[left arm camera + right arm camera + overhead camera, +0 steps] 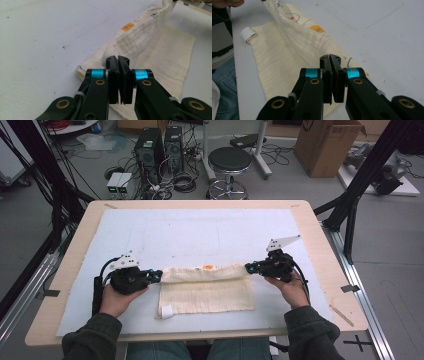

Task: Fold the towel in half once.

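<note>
A cream muslin cloth (205,295) lies on the white mat (200,230) near the table's front edge. Its far edge is lifted into a ridge stretched between my two grippers. My left gripper (158,276) is shut on the ridge's left end, and in the left gripper view the closed gripper (118,61) pinches the cloth (160,50). My right gripper (248,267) is shut on the right end, and in the right gripper view the gripper (330,60) clamps the cloth (284,52). An orange patch (207,267) sits on the ridge. A white loop tag (165,310) marks the near left corner.
The mat covers most of a wooden table (320,235). A thin wooden stick (343,314) lies at the table's front right. Beyond the far edge stand a black stool (229,162), computer towers (150,150) and a cardboard box (325,142). Black frame posts flank both sides.
</note>
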The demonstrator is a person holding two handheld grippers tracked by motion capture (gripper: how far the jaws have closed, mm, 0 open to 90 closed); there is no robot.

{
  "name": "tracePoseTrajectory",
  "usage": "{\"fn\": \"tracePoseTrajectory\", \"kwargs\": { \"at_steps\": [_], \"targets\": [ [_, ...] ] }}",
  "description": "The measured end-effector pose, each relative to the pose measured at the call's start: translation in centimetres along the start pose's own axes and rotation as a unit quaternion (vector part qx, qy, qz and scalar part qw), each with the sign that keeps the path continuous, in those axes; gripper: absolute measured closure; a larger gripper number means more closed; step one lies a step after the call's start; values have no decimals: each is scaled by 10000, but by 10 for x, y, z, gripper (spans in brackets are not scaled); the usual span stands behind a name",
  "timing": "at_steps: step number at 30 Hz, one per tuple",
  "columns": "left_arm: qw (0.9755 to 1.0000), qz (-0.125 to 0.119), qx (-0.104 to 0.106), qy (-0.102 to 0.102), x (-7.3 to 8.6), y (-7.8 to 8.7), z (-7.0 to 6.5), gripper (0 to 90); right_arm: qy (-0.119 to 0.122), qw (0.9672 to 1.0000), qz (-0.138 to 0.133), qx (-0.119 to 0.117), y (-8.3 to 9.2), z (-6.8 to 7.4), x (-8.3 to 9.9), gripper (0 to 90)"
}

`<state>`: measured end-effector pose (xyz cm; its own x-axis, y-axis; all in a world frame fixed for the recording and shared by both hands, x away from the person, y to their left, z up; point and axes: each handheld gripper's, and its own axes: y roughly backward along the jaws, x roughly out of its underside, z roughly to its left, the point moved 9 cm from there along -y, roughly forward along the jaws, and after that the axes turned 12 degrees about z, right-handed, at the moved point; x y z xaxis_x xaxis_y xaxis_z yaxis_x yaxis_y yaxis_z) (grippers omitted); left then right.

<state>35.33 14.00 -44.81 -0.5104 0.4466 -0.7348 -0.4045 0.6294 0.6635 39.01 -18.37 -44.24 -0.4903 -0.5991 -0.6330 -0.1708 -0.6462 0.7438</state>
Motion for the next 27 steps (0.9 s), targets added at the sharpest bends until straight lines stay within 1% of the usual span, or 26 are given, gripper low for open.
{"fn": "tracePoseTrajectory", "kwargs": {
  "at_steps": [1,3,7,8,14,20,21,27],
  "targets": [
    [10000,24,3,-26,1,0,-2,867,-1,10000,-1,4,-1,0,2,888],
    [10000,8,38,-3,4,-1,-5,866,-10,10000,0,-11,-1,1,6,888],
    [9999,119,35,6,13,-4,-6,865,-13,10000,13,-26,-3,4,12,888],
    [9999,121,48,19,15,-4,-7,865,-30,10000,52,-54,-3,6,14,888],
    [9997,211,79,8,26,-5,-12,864,75,9999,140,-64,-7,15,22,888],
    [9997,203,135,-33,32,-2,-17,864,81,9997,210,-108,-9,21,29,888],
    [9997,199,142,-24,33,-2,-18,863,110,9997,191,-95,-9,21,29,888],
    [9995,235,214,-84,37,-3,-24,862,101,9996,251,-105,-10,24,36,888]
  ]
}}
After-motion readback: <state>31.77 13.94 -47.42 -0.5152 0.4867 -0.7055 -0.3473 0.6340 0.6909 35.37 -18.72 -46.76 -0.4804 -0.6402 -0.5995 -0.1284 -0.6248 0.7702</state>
